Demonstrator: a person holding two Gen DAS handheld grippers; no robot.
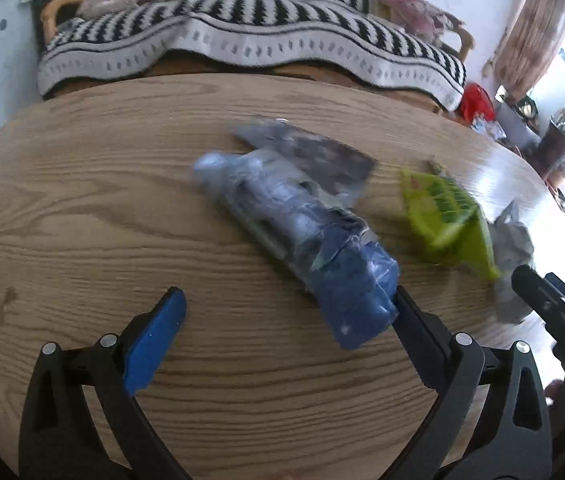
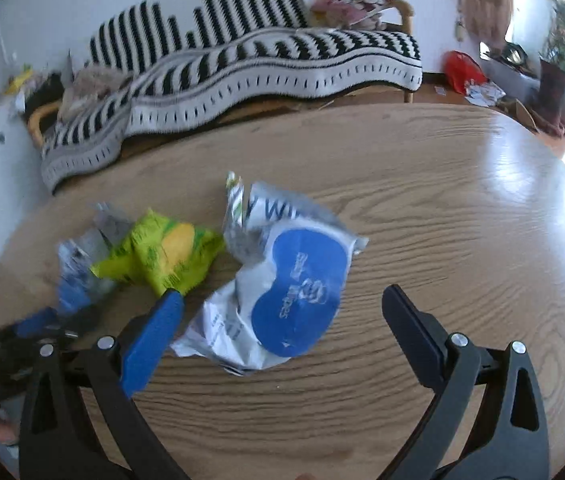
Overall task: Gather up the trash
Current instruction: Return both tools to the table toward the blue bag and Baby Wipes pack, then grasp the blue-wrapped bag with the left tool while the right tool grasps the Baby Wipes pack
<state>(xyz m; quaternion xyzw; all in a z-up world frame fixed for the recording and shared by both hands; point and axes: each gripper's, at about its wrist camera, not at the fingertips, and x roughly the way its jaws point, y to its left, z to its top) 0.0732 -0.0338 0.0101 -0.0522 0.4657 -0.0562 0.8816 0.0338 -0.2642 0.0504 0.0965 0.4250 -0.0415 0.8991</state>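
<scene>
Trash is lying in a loose cluster on the wooden table point(image 1: 82, 208), in front of a sofa draped with a black-and-white striped blanket point(image 1: 250, 28). Left wrist view: the left gripper point(image 1: 288, 306) is standing wide open over the tabletop, holding nothing, and a crumpled blue wrapper point(image 1: 302, 236) is stretching diagonally away from its right finger, its near end just at that fingertip, though the blur is making it hard to tell whether they are touching. A dark grey foil packet point(image 1: 314, 152) is lying behind the blue wrapper, partly under it. A yellow-green wrapper point(image 1: 446, 220) is sitting to the right, with a crumpled grey piece beside it. Right wrist view: the right gripper point(image 2: 286, 298) is also spreading wide and gripping nothing, with a white and blue wipes packet point(image 2: 282, 288) lying crumpled on the table between its fingers. The yellow-green wrapper point(image 2: 162, 256) is resting just beyond the blue pad of its left finger, close beside the wipes packet. The far right of the table is shining with window glare.
</scene>
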